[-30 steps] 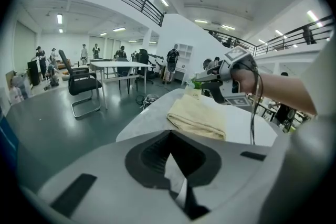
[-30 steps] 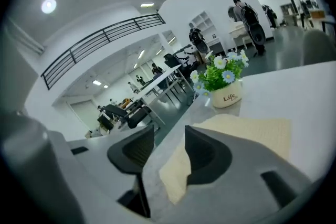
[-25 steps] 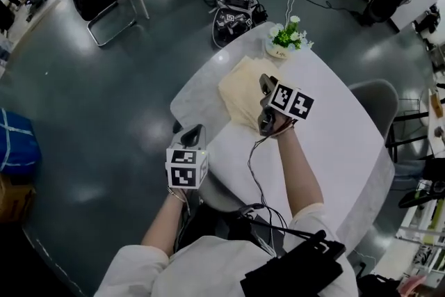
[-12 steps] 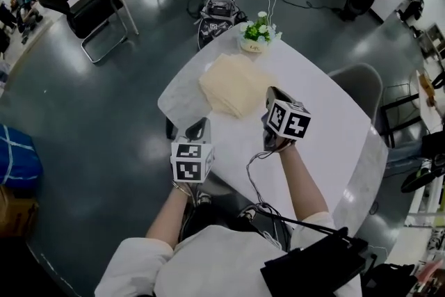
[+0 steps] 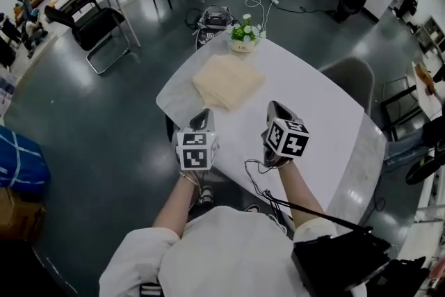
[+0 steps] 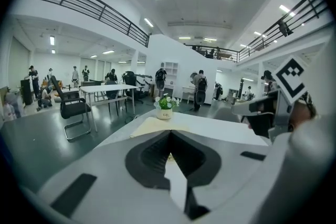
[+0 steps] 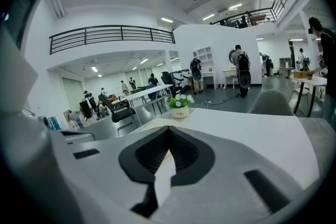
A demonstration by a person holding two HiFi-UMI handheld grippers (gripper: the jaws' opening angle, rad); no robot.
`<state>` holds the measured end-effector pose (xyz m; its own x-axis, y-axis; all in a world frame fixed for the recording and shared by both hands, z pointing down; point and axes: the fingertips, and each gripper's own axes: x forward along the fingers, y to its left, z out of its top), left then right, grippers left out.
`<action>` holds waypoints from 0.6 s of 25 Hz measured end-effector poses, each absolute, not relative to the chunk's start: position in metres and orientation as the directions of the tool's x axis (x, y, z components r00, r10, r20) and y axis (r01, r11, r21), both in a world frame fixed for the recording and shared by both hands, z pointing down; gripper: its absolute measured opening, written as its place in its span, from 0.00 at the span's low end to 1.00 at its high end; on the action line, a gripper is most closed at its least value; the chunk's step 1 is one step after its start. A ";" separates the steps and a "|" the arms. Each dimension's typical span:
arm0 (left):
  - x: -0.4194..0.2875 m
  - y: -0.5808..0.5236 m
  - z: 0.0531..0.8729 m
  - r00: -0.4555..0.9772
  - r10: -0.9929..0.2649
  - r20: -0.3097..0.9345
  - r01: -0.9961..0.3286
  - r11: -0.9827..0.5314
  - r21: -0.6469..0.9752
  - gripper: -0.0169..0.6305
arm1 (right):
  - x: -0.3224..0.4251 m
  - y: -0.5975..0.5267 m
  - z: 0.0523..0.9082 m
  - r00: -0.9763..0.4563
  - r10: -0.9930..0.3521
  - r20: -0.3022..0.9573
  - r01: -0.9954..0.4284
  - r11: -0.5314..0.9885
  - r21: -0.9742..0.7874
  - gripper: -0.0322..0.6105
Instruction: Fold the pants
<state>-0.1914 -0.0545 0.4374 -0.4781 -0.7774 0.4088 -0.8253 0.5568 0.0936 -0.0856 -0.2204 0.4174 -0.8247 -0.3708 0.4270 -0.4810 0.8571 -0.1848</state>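
Cream pants (image 5: 226,80) lie in a folded stack at the far end of the white desk (image 5: 316,108), near the flower pot (image 5: 243,38). The left gripper (image 5: 202,118) and right gripper (image 5: 273,110) hover over the near edge, well apart from the cloth. Both sets of jaws are clenched on nothing. The cloth looks light, soft and floppy. It's not fragile but may slide on the smooth top. Best hold is probably the stack's edge corners, pinching all layers, one gripper per side.
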 end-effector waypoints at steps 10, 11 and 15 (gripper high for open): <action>-0.173 -0.068 0.430 -0.478 -0.778 0.408 -0.830 0.552 0.079 0.03 | -0.067 -0.214 0.420 -0.838 -0.341 0.426 -0.455 0.867 -0.201 0.04; -0.174 -0.068 0.430 -0.485 -0.775 0.404 -0.828 0.555 0.071 0.03 | -0.066 -0.214 0.419 -0.838 -0.342 0.425 -0.456 0.867 -0.201 0.04; -0.175 -0.069 0.427 -0.484 -0.778 0.401 -0.829 0.555 0.076 0.03 | -0.068 -0.215 0.416 -0.840 -0.347 0.416 -0.455 0.869 -0.193 0.04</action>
<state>-0.1747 -0.0690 0.4275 -0.4838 -0.7778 0.4012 -0.8286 0.5547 0.0760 -0.0684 -0.2145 0.4157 -0.8402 -0.3475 0.4163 -0.4549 0.8694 -0.1926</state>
